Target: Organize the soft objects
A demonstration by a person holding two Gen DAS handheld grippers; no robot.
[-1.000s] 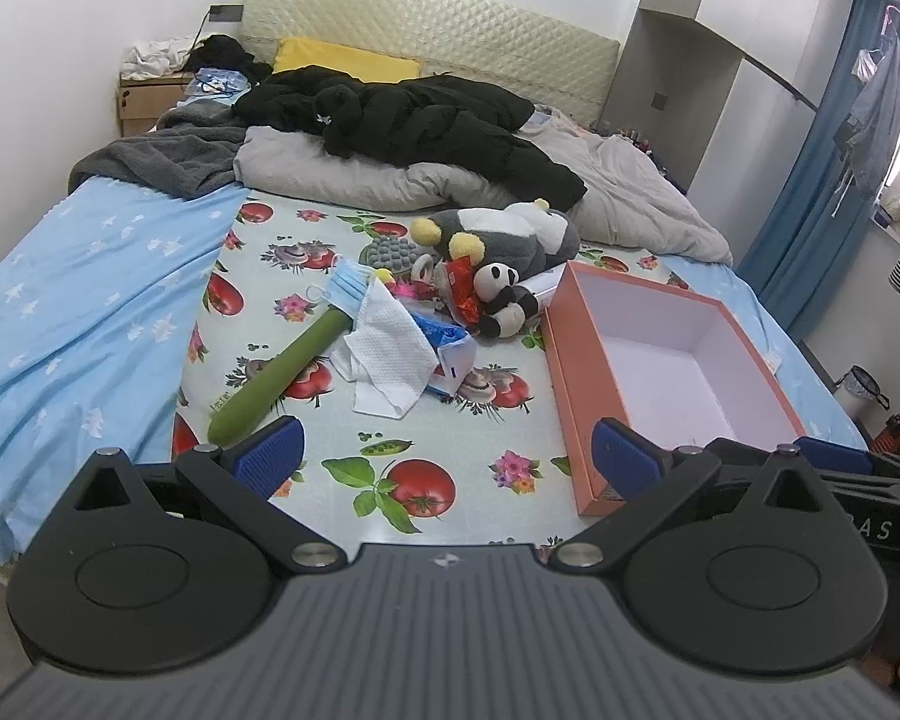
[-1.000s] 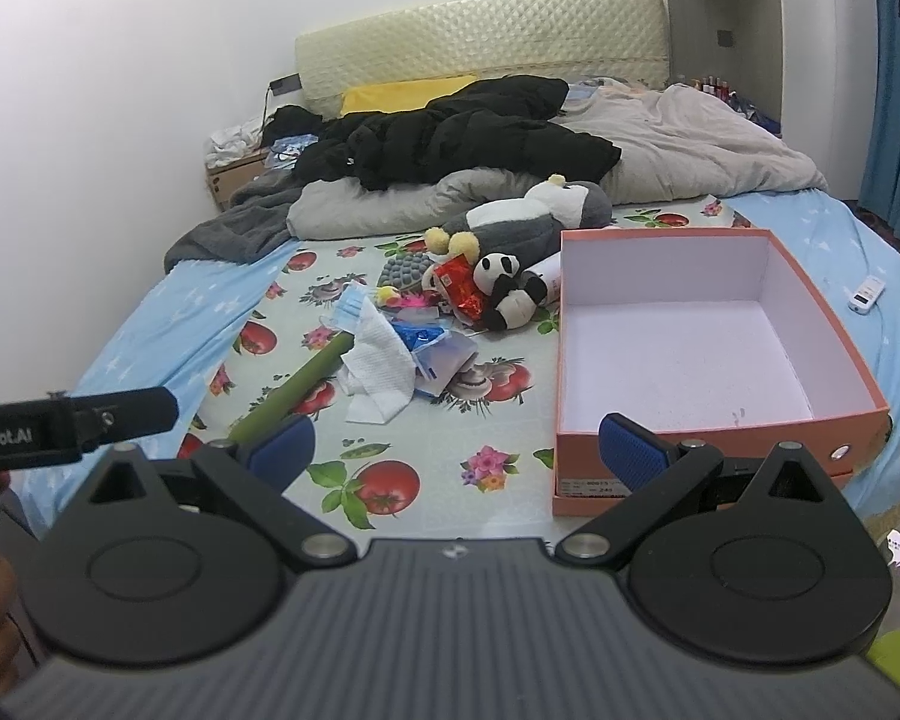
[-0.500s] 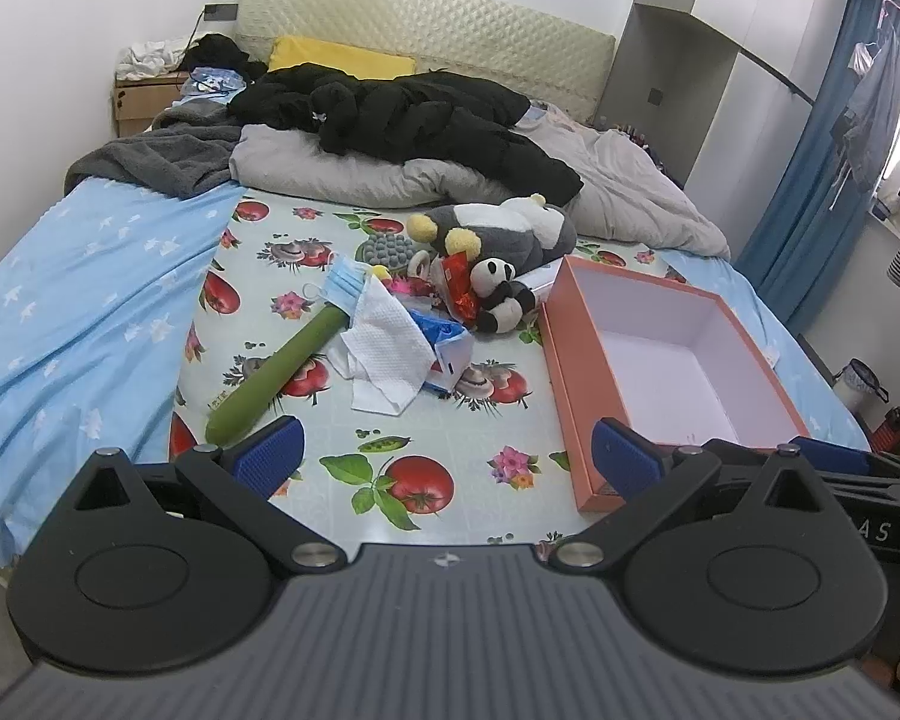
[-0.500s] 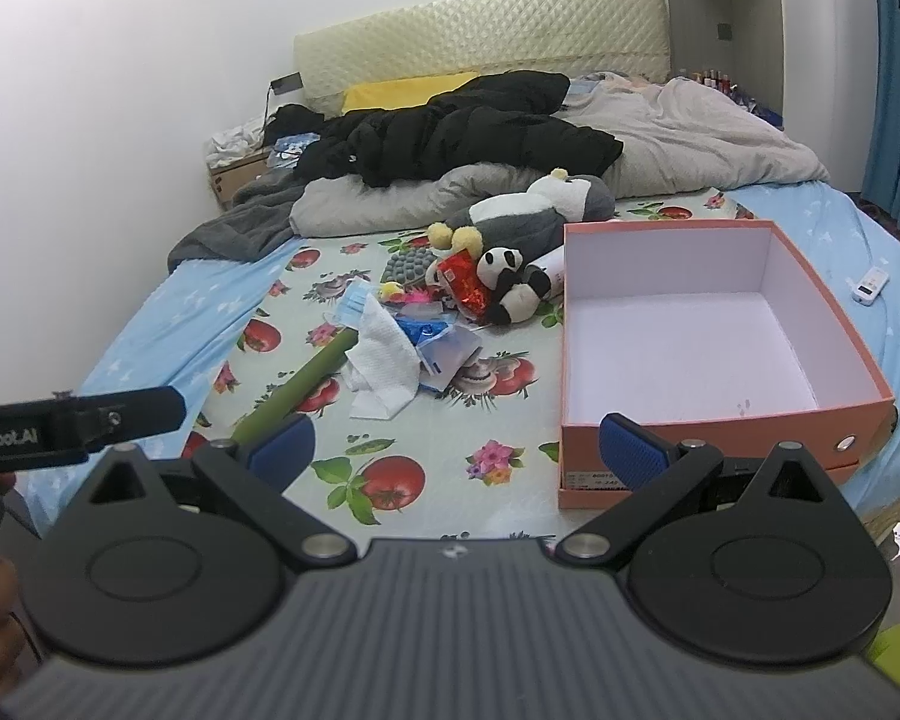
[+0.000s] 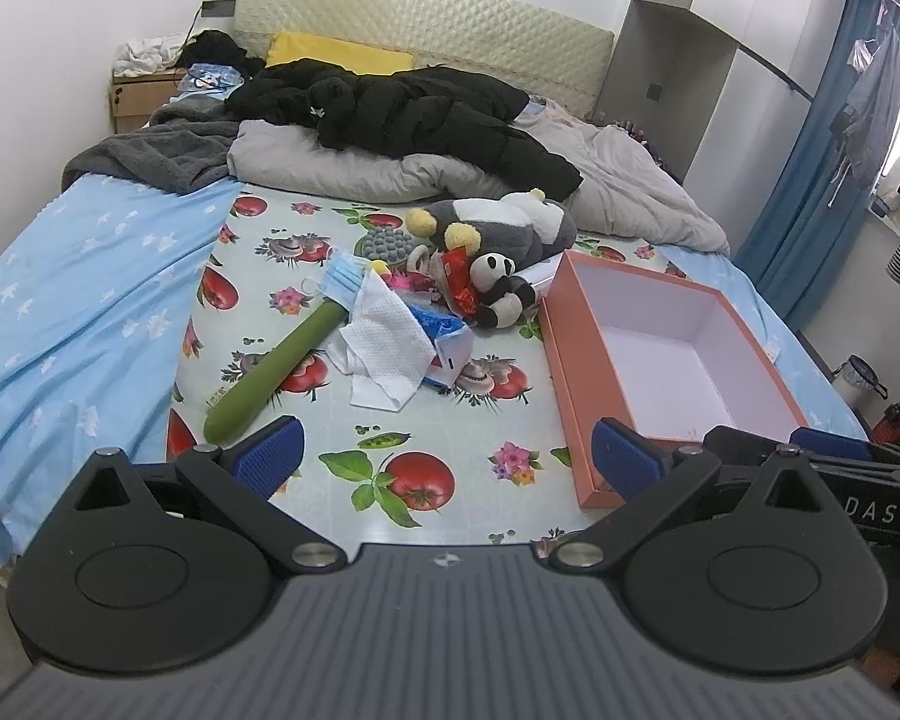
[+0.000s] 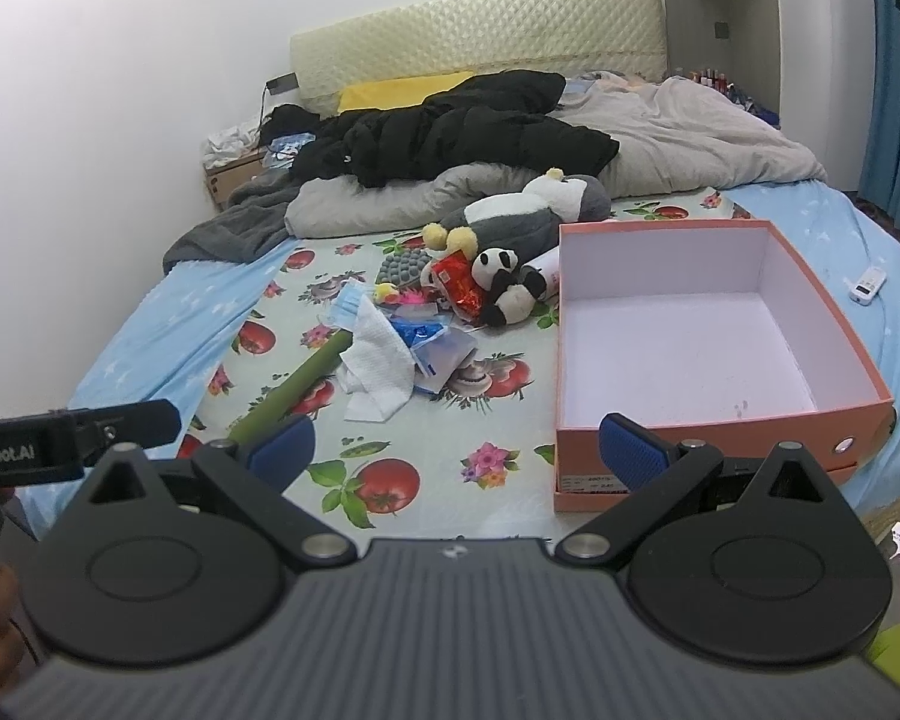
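A pile of soft things lies mid-bed on a fruit-print cloth: a small panda plush (image 5: 499, 294) (image 6: 507, 285), a large grey penguin plush (image 5: 504, 222) (image 6: 528, 207), a long green plush (image 5: 273, 369) (image 6: 297, 387), a white cloth (image 5: 384, 348) (image 6: 378, 360) and a blue face mask (image 5: 345, 276). An empty orange box (image 5: 576, 372) (image 6: 720, 414) stands open to the right. My left gripper (image 5: 447, 456) and right gripper (image 6: 456, 456) are both open and empty, held above the bed's near edge, short of the pile.
A red snack packet (image 6: 456, 282), a grey bumpy ball (image 6: 402, 267) and blue plastic packets (image 6: 432, 342) sit in the pile. A black jacket (image 5: 402, 114) and grey duvet (image 5: 618, 180) cover the far bed. A white remote (image 6: 867, 283) lies right of the box.
Both grippers have drifted slightly forward toward the bed; the pile and box look a little nearer. Nothing was taken or let go.
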